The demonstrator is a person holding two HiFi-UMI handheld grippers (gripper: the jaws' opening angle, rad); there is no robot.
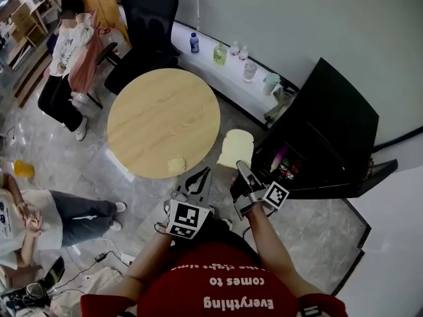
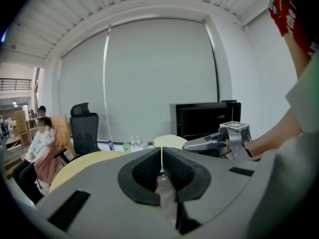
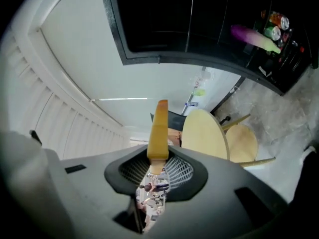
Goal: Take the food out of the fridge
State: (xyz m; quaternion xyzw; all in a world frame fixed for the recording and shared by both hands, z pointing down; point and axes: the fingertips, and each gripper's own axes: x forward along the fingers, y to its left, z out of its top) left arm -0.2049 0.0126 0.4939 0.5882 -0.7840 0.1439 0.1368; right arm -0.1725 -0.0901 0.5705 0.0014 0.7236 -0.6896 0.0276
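Observation:
My right gripper (image 1: 237, 166) is shut on a pale yellow slice of bread (image 1: 236, 147), held upright between the round wooden table (image 1: 152, 94) and the open black fridge (image 1: 330, 134). In the right gripper view the bread (image 3: 159, 131) shows edge-on between the pads. The fridge (image 3: 199, 24) holds a purple item (image 3: 251, 36) and cans (image 3: 275, 28) inside. Another small yellow piece of food (image 1: 176, 165) lies at the table's near edge. My left gripper (image 1: 202, 174) hangs beside the table edge, shut with nothing in it (image 2: 161, 156).
A black office chair (image 1: 147, 28) stands behind the table. Several bottles (image 1: 219, 53) line a white ledge along the wall. One person sits at the far left (image 1: 66, 65), another at the near left (image 1: 39, 220). Cables (image 1: 109, 256) lie on the floor.

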